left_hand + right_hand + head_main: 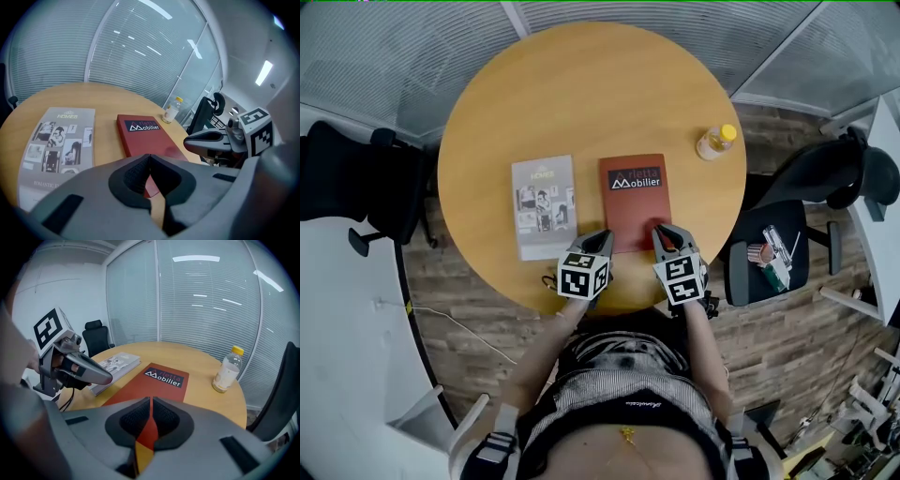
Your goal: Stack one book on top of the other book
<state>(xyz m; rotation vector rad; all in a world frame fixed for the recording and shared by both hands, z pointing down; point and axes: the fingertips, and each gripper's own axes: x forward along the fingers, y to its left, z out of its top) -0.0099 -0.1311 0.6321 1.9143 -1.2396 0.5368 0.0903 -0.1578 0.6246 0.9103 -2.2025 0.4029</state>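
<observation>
Left claw [602, 238] and right claw [666, 232], both pinched closed and empty, sit at the near edge of the red book [635, 199], with the grey book [543, 206] on its left.

The left claw [600, 239] and the right claw [662, 230] are grey shells with black ribbed pads [133, 176]. Each one carries a white cube [583, 275] with black square markers. A thin black cable [549, 280] runs beside the left one. The person wears a grey striped top [623, 380] and grey shoulder straps [492, 448].
</observation>
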